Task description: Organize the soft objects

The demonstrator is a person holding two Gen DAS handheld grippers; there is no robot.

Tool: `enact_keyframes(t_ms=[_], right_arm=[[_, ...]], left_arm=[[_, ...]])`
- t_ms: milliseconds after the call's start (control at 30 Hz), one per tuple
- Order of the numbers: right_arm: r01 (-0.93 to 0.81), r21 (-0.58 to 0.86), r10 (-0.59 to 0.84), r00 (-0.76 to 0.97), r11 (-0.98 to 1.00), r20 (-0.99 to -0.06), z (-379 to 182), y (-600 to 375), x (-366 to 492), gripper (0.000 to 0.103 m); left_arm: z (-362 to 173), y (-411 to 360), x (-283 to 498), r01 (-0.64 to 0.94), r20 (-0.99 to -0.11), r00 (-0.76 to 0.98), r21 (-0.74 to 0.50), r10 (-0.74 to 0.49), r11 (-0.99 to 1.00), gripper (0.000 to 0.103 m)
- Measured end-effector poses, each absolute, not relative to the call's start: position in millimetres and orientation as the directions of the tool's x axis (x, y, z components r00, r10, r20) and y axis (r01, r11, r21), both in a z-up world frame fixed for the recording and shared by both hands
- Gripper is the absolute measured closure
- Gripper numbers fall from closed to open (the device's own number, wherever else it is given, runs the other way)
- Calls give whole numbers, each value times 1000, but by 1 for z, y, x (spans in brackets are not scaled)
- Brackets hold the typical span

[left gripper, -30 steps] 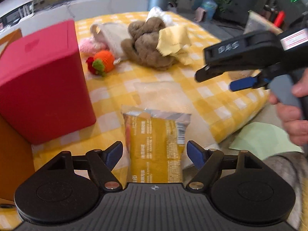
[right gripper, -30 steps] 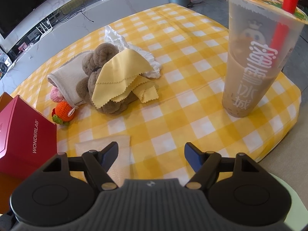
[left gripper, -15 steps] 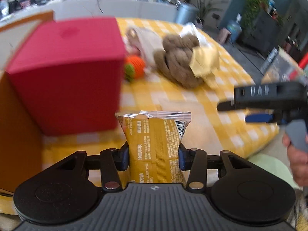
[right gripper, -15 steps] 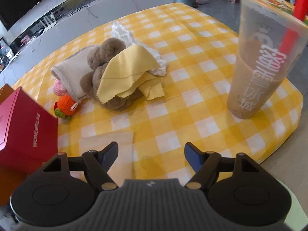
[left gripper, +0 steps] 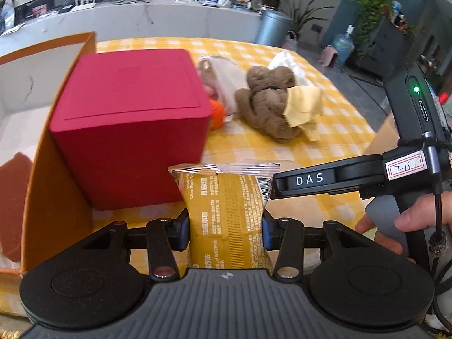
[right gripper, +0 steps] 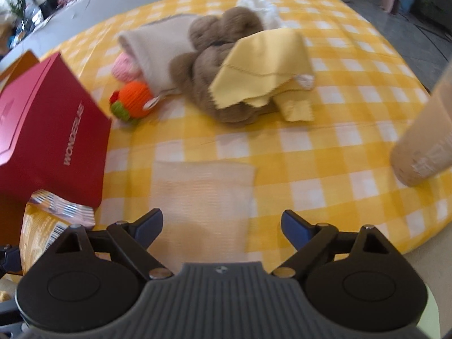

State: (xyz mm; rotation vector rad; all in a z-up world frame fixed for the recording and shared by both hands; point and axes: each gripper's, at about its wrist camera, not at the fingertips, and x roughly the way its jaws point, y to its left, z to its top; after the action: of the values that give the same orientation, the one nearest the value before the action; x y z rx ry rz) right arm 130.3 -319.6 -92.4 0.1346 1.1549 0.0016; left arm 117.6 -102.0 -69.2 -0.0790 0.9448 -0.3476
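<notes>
My left gripper (left gripper: 225,230) is shut on a yellow snack packet (left gripper: 226,212), held above the checked cloth in front of a red box (left gripper: 130,124). My right gripper (right gripper: 221,226) hangs over a pale folded cloth (right gripper: 203,195), its jaws opening with nothing pressed between them. It also shows from the side in the left wrist view, as the right gripper (left gripper: 325,179). Farther back lie a brown plush toy (right gripper: 214,56) with a yellow cloth (right gripper: 262,65) draped on it, a beige pouch (right gripper: 158,45), a pink soft toy (right gripper: 124,66) and an orange knitted toy (right gripper: 132,99).
An orange open box (left gripper: 56,186) stands left of the red box, with a brown item (left gripper: 12,197) inside. A tall drink cup (right gripper: 423,141) stands at the right edge of the table. A white crumpled cloth (right gripper: 260,2) lies behind the plush.
My left gripper closed on the snack packet and lifted it toward the orange box. My right gripper moved left over the pale folded cloth and its jaws widened.
</notes>
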Motion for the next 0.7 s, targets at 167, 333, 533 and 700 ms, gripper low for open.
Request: enact_keyframes(t_ms=[167, 333, 533, 700], right_arm=[[6, 94, 85, 378, 996, -922, -102, -306, 141, 14], [-47, 17, 33, 366, 999, -930, -110, -294, 141, 14], [-8, 9, 11, 402, 1000, -916, -106, -302, 138, 37], [61, 8, -19, 431, 998, -902, -102, -318, 137, 75]], left_arm=[[-74, -89, 121, 216, -793, 525, -227, -309, 950, 51], [-77, -88, 123, 208, -797, 515, -242, -316, 948, 51], [-77, -92, 122, 222, -799, 506, -243, -324, 944, 51], [-77, -95, 120, 241, -797, 503, -242, -334, 940, 51]])
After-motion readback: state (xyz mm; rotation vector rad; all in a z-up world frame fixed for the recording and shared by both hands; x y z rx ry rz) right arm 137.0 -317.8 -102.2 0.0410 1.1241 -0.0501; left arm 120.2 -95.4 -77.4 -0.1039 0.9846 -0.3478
